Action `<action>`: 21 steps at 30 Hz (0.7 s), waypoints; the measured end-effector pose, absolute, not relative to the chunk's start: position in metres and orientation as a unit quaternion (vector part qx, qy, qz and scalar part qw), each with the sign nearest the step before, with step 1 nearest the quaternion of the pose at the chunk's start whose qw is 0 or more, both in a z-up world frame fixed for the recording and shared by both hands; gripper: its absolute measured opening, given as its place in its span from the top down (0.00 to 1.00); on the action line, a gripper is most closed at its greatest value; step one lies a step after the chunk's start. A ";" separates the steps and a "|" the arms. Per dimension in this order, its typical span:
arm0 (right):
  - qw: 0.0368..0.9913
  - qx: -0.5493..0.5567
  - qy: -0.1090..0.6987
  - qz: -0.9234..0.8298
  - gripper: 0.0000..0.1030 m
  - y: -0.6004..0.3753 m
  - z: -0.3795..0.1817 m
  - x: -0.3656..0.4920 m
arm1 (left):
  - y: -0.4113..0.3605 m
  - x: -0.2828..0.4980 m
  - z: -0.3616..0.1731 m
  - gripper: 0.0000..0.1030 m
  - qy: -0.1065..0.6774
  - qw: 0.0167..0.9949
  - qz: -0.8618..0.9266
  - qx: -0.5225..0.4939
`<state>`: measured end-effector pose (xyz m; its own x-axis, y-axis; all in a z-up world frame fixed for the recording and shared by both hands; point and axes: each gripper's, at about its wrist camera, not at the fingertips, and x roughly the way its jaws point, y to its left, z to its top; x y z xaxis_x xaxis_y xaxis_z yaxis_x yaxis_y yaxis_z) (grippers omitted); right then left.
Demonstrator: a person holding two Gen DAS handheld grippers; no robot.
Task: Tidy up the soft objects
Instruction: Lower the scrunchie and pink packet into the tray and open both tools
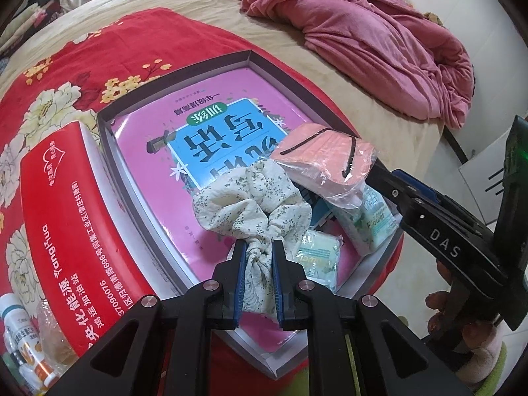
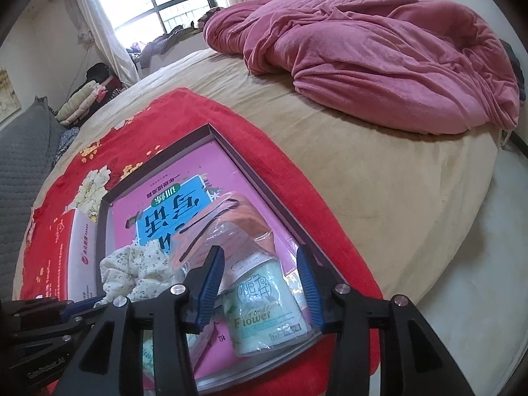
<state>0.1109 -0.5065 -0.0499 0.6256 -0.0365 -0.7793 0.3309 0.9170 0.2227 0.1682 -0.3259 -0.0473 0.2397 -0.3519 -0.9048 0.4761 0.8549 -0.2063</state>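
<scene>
A shallow grey-rimmed box (image 1: 105, 132) lies on a red floral cloth on the bed, with a pink book (image 1: 145, 151) inside. My left gripper (image 1: 259, 250) is shut on a floral cream scrunchie (image 1: 250, 201) over the box's near end. A clear bag of pink face masks (image 1: 326, 158) rests on a green tissue pack (image 1: 373, 221); a second small tissue pack (image 1: 318, 257) lies beside the scrunchie. My right gripper (image 2: 260, 283) is open above the "Flower" tissue pack (image 2: 264, 313) and the mask bag (image 2: 231, 227), holding nothing. The scrunchie (image 2: 135, 270) shows to its left.
A red tissue box (image 1: 66, 231) lies left of the grey box. Medicine bottles (image 1: 23, 346) stand at the lower left. A crumpled pink blanket (image 2: 379, 56) covers the bed's far side. A grey pillow (image 2: 23, 151) is at the left. The bed edge drops off right.
</scene>
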 end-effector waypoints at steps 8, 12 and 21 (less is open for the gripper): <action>0.885 0.178 0.417 -0.106 0.55 -0.509 -0.047 0.108 | -0.327 0.168 -0.049 0.84 0.558 0.785 -0.264 0.058; 0.886 0.179 0.415 -0.107 0.55 -0.510 -0.045 0.106 | -0.329 0.168 -0.049 0.81 0.557 0.785 -0.264 0.062; 0.890 0.177 0.407 -0.108 0.54 -0.510 -0.035 0.100 | -0.330 0.163 -0.042 0.65 0.550 0.790 -0.263 0.066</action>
